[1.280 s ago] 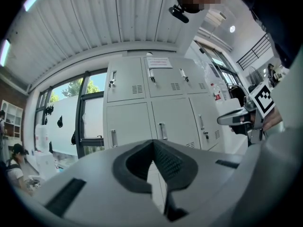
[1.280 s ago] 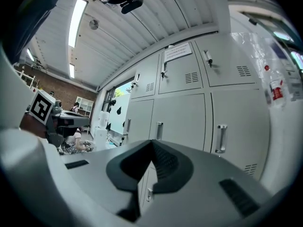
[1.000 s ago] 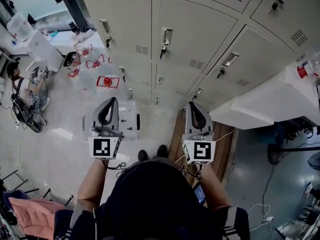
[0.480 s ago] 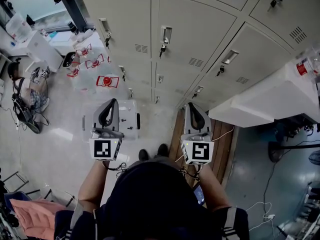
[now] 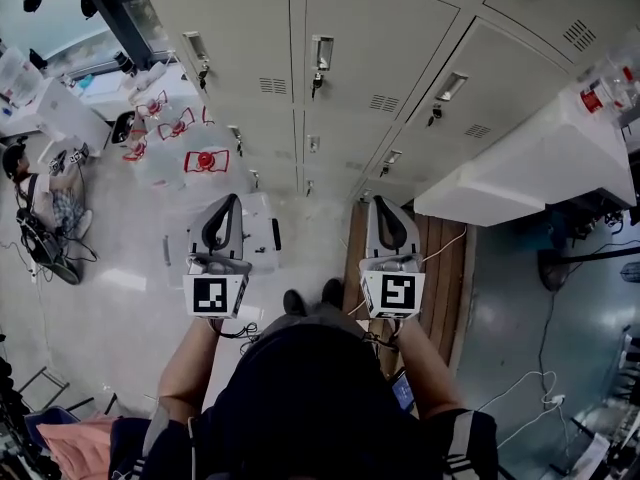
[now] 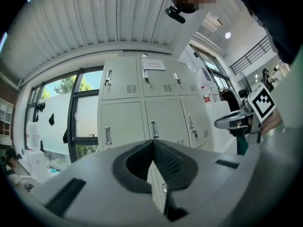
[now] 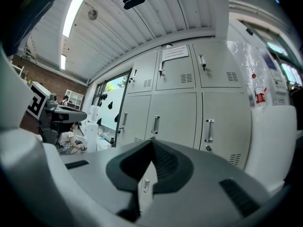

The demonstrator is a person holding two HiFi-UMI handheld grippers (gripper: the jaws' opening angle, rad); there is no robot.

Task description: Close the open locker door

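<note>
Presently catalogued, item by item.

Left gripper point(image 5: 225, 208): held forward at waist height on a bare left forearm point(image 5: 185, 368). Its nose points toward the locker bank point(image 5: 350, 58), and its marker cube point(image 5: 215, 296) faces up. Claw pressed together along one seam, nothing between the pads.

Right gripper point(image 5: 383, 213): level with the left and well apart from it, on a bare right forearm point(image 5: 428, 373). It is likewise aimed at the lockers. Claw pressed together, empty.

Locker bank: grey doors in three columns with upright handles and vent slots. It stands ahead of both grippers, and neither touches it. Which door stands open cannot be told from any view.

Head view only:
- wooden platform point(image 5: 445, 278) on the floor, below the right gripper
- clear plastic box point(image 5: 262, 238) on the floor, below the left gripper
- white counter point(image 5: 520, 168) at the right, against the lockers
- seated person point(image 5: 35, 183) at the far left
- the wearer's shoes point(image 5: 310, 298) between the two grippers

Both gripper views, not the head view: paper notice point(image 6: 154, 64) on a top-row middle door.

Left gripper view only: tall window point(image 6: 52, 122) just left of the lockers. The right gripper shows at the right edge.

Right gripper view only: ceiling light strip point(image 7: 73, 11) and brick wall point(image 7: 33, 65). The left gripper shows at the left edge.
</note>
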